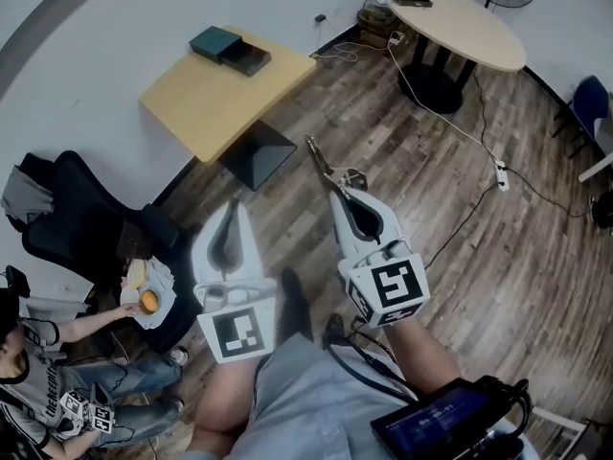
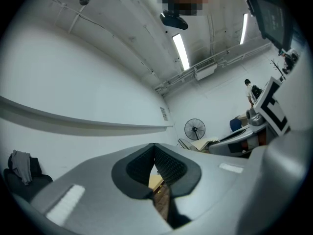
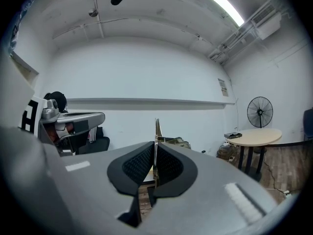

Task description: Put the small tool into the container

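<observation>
Head view, left hand-held gripper (image 1: 233, 209): clenched on nothing, with the pads meeting at the tips. It hangs over the wooden floor just beside my right one, at its nine o'clock.
Left gripper view: the same closed jaws, with nothing between the pads.
Right hand-held gripper (image 1: 337, 193): grasping the small tool (image 1: 319, 161), a thin metal piece pinched near its rear end. Most of it pokes out toward eleven o'clock.
Task's thing: the tool is in the air over the floor, well apart from the worktop (image 1: 206, 113).
Risk, slip: I judge the hold narrow for so long an overhang. A jolt could pivot the tool or slide it out onto the floor.
Risk, neighbour: my idle left jaws ride close, and a sideways bump could knock the tool askew.
Risk, arrival: the free tip gets there first. If it catches the worktop's edge or a wall of the box, it could lever itself out of the pads.
Container (image 1: 214, 39): a teal box near the worktop's far corner, at eleven o'clock from the tool's tip.
Dark piece (image 1: 248, 59): it touches the box at its four o'clock. I cannot tell whether it is a lid or a tray.
Contents: too small to make out, and I see nothing lying in either piece.
</observation>
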